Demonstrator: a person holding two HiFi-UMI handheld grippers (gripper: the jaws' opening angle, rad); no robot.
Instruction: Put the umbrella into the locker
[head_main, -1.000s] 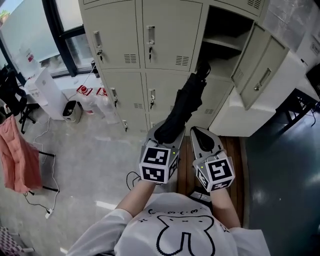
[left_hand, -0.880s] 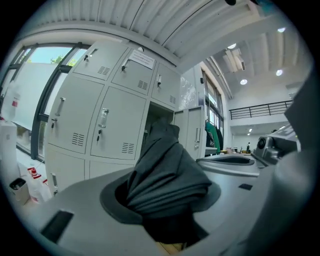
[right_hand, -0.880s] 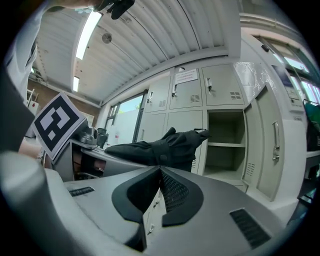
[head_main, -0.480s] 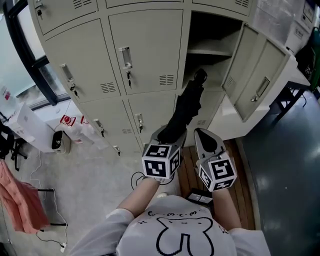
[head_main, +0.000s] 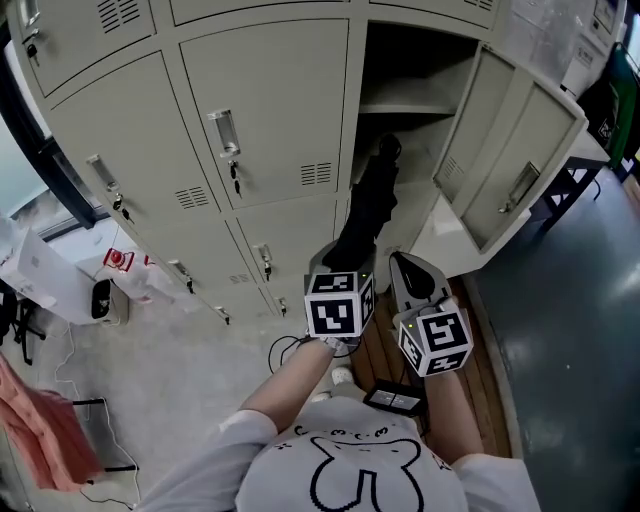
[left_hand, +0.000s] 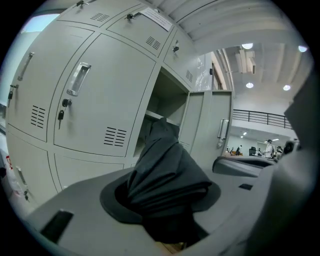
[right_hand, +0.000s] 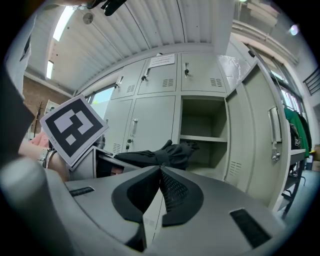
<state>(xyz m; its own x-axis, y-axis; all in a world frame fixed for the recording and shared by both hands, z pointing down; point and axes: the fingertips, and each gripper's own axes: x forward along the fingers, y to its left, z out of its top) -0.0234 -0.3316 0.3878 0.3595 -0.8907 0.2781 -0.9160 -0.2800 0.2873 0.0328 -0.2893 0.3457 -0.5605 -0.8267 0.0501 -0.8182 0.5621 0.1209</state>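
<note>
While the grey locker (head_main: 265, 120) fills the upper part of the head view, with one compartment (head_main: 405, 135) standing open and its door (head_main: 510, 165) swung out to the right, the umbrella (head_main: 370, 205) reaches from the left gripper (head_main: 345, 262) up toward that opening. The left gripper view shows the left gripper (left_hand: 165, 202) with its jaws about half apart and clamped on the umbrella's (left_hand: 167, 175) near end, so the cloth bulges out between the pads. Its far end points at the compartment below the shelf; whether it has crossed the front edge of the locker cannot be told. The right gripper (head_main: 410, 275) is just to the right of the umbrella, not touching it, facing the same opening. In its own view the right gripper (right_hand: 160, 192) has its jaws pressed together with nothing between them, and the umbrella (right_hand: 160, 155) lies across the view beyond them.

Compared with a second ago, the locker looks larger and closer, the window has slid out of view at the left, and the grip on the umbrella is unchanged.

The umbrella is black and folded, its fabric gathered in loose pleats, with a rounded knob at the locker end.
</note>
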